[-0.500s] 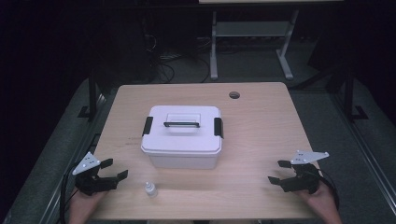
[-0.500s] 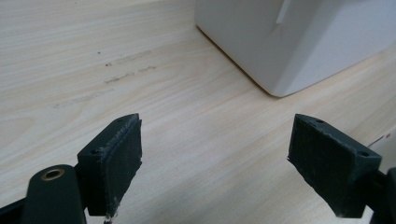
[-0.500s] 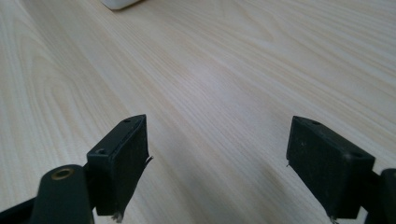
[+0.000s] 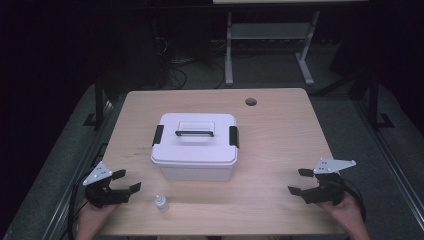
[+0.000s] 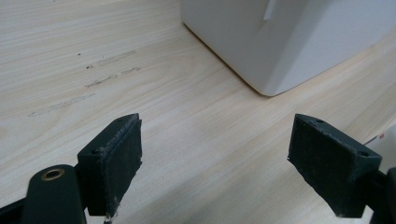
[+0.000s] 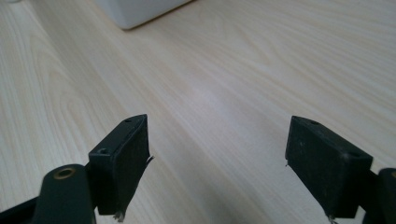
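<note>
Smooth white lidded plastic box (image 4: 195, 150)

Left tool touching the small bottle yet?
Apart. High view shows bare table between the left tool and the small bottle; jaws open, nothing between them.

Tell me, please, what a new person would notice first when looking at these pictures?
First the white storage box in the middle of the wooden table, its lid on, with a dark handle and a black latch at each end. Next, the two open grippers resting near the front edge: the left gripper and the right gripper, both with nothing between the jaws. A small clear bottle stands just in front of the box, close to the left gripper.
</note>
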